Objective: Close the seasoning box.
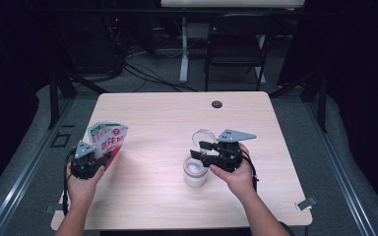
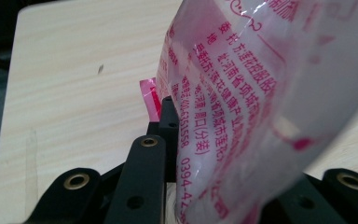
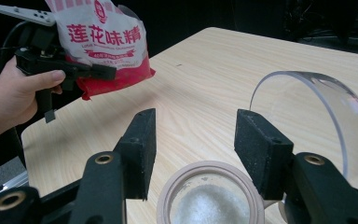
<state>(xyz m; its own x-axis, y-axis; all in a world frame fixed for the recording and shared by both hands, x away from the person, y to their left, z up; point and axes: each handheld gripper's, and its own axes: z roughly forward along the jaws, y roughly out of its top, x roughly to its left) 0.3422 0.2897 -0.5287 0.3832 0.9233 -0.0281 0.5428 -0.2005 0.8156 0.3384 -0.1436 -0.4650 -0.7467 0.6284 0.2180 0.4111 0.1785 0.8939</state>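
Red-and-white printed pouch (image 1: 106, 140), held upright above the worktop (image 1: 157, 123) near its left edge, toward the near-left corner. The left hand-held gripper (image 1: 98, 160) has its jaws closed on the lower red part of the pouch; in the left gripper view the pouch (image 2: 261, 107) rises between the black jaws, its clear film and red print folded over them. In the right gripper view the same pouch (image 3: 105, 42) appears with its printed front, clamped at the bottom by the left hand-held gripper (image 3: 95, 71), which the person's left hand (image 3: 14, 95) grips.

Round jar (image 1: 196, 171), standing on the worktop right of centre and toward the near edge, uncovered and holding white granules; its pale rim (image 3: 209, 193) and contents lie directly below the jaws in the right gripper view. The right hand-held gripper (image 1: 201, 150) hovers just above the jar with its jaws apart and nothing between them (image 3: 193, 149). The right hand (image 1: 236, 172) holds it from the near side.

Clear hinged lid (image 1: 203, 133), tipped up on edge just behind the jar; in the right gripper view it (image 3: 317, 116) stands as a transparent arc beside the right-hand jaw.

Small dark round grommet (image 1: 217, 104), set in the worktop near the far edge, well apart from everything else.
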